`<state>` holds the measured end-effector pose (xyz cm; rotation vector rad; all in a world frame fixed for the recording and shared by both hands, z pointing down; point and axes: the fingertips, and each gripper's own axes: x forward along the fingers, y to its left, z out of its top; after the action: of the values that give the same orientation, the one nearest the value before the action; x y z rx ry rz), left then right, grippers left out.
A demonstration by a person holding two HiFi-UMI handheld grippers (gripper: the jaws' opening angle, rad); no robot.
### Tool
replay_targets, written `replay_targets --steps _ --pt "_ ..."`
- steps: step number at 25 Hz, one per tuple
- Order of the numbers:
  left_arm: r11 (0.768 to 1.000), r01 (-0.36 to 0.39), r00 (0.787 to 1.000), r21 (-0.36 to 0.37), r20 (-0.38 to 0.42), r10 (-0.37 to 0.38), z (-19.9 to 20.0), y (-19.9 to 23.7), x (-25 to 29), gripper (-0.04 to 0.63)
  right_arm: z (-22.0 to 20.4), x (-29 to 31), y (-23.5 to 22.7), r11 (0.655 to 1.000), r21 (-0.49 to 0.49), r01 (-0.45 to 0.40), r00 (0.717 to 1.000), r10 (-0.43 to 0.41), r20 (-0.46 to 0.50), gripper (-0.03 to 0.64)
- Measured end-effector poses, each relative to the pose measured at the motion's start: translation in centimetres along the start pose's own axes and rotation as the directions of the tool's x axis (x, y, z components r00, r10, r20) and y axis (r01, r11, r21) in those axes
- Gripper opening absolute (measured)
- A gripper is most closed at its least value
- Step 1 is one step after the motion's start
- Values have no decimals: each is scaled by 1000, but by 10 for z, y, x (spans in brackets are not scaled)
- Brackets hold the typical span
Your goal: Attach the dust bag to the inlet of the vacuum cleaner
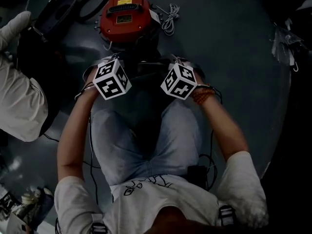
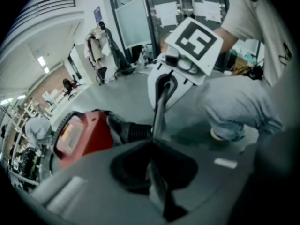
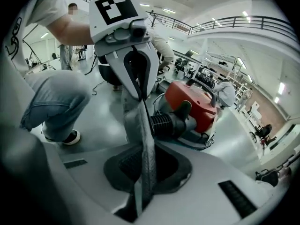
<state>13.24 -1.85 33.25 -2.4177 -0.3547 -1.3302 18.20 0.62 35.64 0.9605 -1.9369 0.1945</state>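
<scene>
The red vacuum cleaner (image 1: pixel 127 16) stands on the grey floor ahead of my knees. A black ribbed inlet (image 3: pixel 166 123) sticks out of its side toward me, also in the left gripper view (image 2: pixel 136 131). A grey dust bag (image 3: pixel 140 130) hangs stretched between both grippers, just short of that inlet and apart from it. The left gripper (image 2: pixel 152 172) is shut on one edge of the bag (image 2: pixel 158 116). The right gripper (image 3: pixel 143 182) is shut on the opposite edge. In the head view the left gripper (image 1: pixel 118 65) and right gripper (image 1: pixel 173 65) face each other below the vacuum.
A second person in white (image 1: pixel 19 106) crouches at the left. A black hose (image 1: pixel 92 4) and a white cable (image 1: pixel 169 18) lie beside the vacuum. My jeans-clad legs (image 1: pixel 146 140) are right under the grippers. Clutter (image 1: pixel 285 45) sits far right.
</scene>
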Motion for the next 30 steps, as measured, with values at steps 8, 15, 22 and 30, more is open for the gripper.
replay_targets --steps 8,15,22,30 --pt "994 -74 997 -85 30 77 -12 20 7 26 5 17 -16 1000 -11 -2 1000 2 -6 24" --pt "990 -139 990 -20 32 140 -3 27 9 29 -5 24 -14 999 35 -2 1000 3 -6 23" --pt "989 -122 991 -85 45 126 -20 24 16 31 6 21 -28 993 -78 85 995 -88 -44 25" --pt "983 -180 981 -46 67 183 1 46 9 11 -8 26 -24 997 21 77 996 -76 -39 25"
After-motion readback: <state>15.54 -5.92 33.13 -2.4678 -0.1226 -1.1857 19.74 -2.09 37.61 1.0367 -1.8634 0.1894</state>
